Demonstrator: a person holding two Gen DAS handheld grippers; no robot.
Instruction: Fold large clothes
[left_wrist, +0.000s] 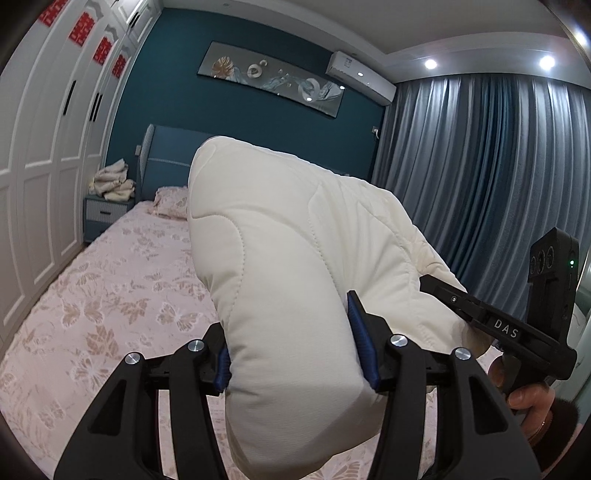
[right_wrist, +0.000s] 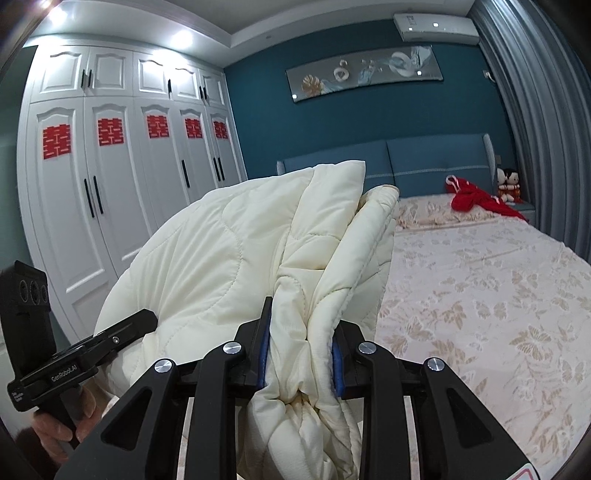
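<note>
Nearest the lens in the left wrist view, the left gripper pinches a thick, rounded fold of the cream quilted garment, its blue-padded fingers pressed into the padding on either side. In the right wrist view, the right gripper clamps a bunched, multi-layered edge of the same garment, the layers gathered tightly between its pads. Each gripper appears at the margin of the other's view, so the two grips sit near one another, with the garment arching up between and beyond them.

The garment hangs in the air above the near part of the bed, not resting on it so far as can be seen. Step in hand, as judged: carrying a doubled-over section, mid-fold. The next move likely calls for lowering the bundle onto the bed's floral cover with both grips kept level, so the layers land aligned, and releasing only once the fabric is supported.

Farther along the bed lie a pillow and a red cloth at its head; beside the head stands a nightstand heaped with pale cloths. Beyond the bed rise the blue headboard and a white wardrobe.
</note>
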